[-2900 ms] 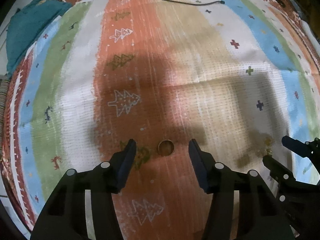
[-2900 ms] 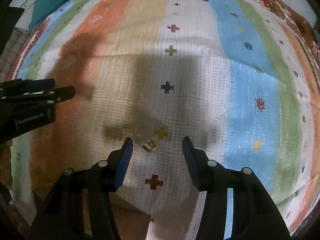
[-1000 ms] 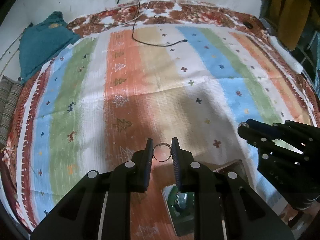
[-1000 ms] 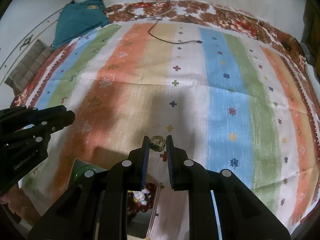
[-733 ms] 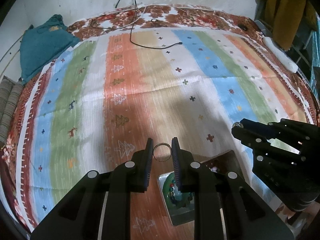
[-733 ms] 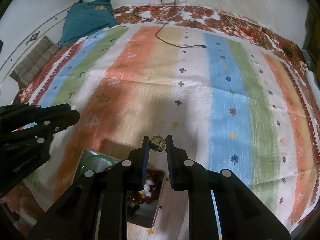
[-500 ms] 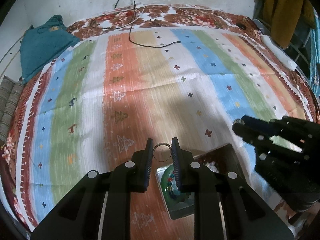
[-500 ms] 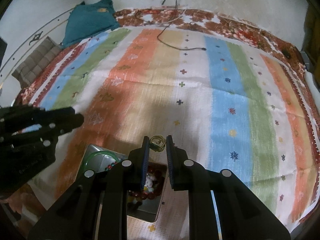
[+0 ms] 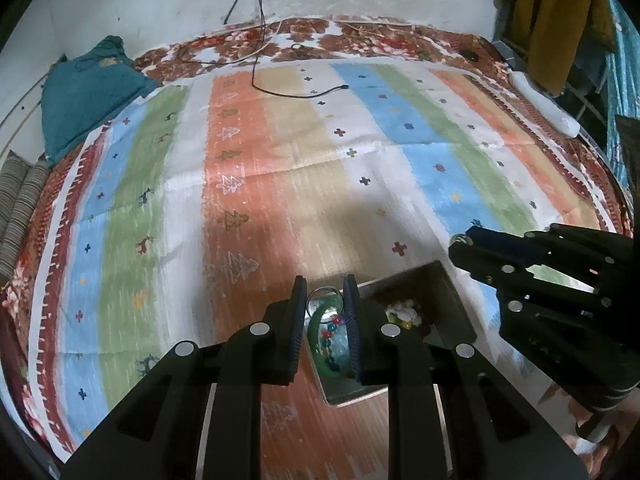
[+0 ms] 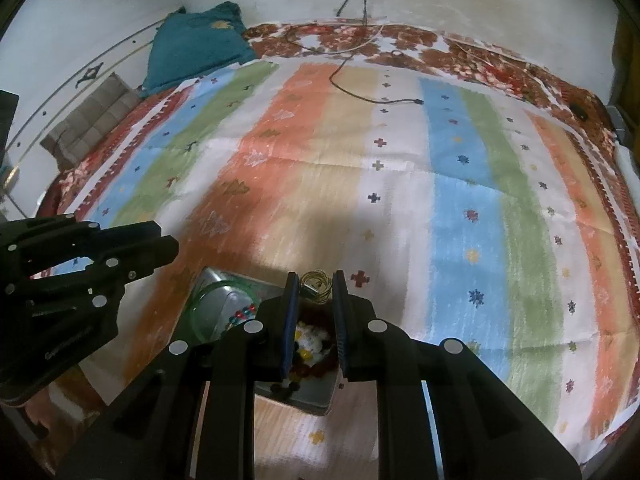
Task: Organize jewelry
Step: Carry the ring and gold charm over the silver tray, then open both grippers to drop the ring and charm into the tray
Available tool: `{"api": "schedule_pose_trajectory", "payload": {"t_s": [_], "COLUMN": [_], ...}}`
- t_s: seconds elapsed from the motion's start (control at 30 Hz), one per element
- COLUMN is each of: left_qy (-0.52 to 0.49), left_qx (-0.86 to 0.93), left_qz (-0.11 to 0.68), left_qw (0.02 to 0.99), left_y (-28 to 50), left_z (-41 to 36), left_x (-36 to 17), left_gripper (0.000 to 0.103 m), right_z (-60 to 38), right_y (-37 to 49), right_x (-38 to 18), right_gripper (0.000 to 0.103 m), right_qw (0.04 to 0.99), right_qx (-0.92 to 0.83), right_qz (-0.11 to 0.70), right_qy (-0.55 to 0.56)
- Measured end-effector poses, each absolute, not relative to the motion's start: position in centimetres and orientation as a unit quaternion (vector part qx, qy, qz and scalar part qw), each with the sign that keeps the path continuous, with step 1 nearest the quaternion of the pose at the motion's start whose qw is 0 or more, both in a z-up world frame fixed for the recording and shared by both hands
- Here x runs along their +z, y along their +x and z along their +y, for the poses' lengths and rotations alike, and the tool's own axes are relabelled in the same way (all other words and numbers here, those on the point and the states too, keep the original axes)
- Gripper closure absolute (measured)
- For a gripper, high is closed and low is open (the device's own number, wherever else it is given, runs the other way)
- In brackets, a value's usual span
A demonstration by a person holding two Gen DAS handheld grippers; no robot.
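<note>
Left gripper (image 9: 325,300) pinched thin silver ring (image 9: 325,299), right gripper (image 10: 315,286) coiled gold-wire piece (image 10: 316,285), both above grey metal box (image 9: 448,284) for dropping in.

You're working over a striped rug (image 9: 280,184) spread on a floral bedspread (image 9: 360,38), with a black cable (image 9: 296,94) trailing across its far end, a teal cloth (image 9: 86,92) at its far-left corner, and an open metal box (image 9: 448,296) of beads on it.

Rug (image 9: 280,168): orange, tan, white, blue, green stripes; tiny crosses, trees. Teal cloth (image 9: 86,88). Black gripper (image 9: 325,300).
</note>
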State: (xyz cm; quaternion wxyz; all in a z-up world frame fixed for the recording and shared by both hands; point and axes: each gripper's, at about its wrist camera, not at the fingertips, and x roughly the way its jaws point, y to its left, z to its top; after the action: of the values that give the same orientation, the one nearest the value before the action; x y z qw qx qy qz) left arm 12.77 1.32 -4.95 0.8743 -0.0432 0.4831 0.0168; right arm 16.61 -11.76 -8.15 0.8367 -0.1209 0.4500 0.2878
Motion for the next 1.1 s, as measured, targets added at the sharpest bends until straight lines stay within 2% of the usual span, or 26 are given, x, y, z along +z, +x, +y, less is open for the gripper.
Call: {"api": "schedule_pose_trajectory", "payload": {"t_s": [0.43,0.47,0.5,0.53,0.6,0.77,0.93,1.1], "left_qy": [-0.043,-0.044,-0.044,-0.045,-0.048,-0.061,-0.066,-0.073], "left_qx": [-0.001,-0.001,-0.001,0.001,0.008,0.011,0.008,0.004], "left_qz": [0.474,0.474,0.474,0.475,0.474,0.470,0.466,0.459], "left_qw": [0.880,0.879,0.880,0.879,0.879,0.880,0.882,0.885], "left_y": [10.5,10.5,10.5,10.5,10.4,10.1,9.4,8.5], "left_z": [0.3,0.3,0.3,0.3,0.4,0.7,0.8,1.0], "left_x": [-4.8,-4.7,-4.8,-4.8,-4.8,-4.4,-4.2,-3.9], "left_gripper": [0.085,0.083,0.077,0.075,0.074,0.070,0.064,0.054], "right_z": [-11.6,-11.6,-11.7,-11.8,-12.0,-12.5,-13.0,-13.4], "right_y": [14.5,14.5,14.4,14.3,14.1,13.6,12.9,12.2], "right_x": [-8.6,-8.6,-8.6,-8.5,-8.3,-7.9,-7.1,-6.2], "right_gripper": [0.085,0.085,0.084,0.082,0.070,0.068,0.060,0.042], "right_qw": [0.822,0.822,0.822,0.823,0.827,0.832,0.838,0.847], "right_qx": [0.313,0.313,0.312,0.312,0.310,0.306,0.309,0.308], "right_qz": [0.459,0.460,0.460,0.459,0.454,0.447,0.435,0.419], "right_qy": [-0.124,-0.124,-0.122,-0.121,-0.120,-0.118,-0.113,-0.112]}}
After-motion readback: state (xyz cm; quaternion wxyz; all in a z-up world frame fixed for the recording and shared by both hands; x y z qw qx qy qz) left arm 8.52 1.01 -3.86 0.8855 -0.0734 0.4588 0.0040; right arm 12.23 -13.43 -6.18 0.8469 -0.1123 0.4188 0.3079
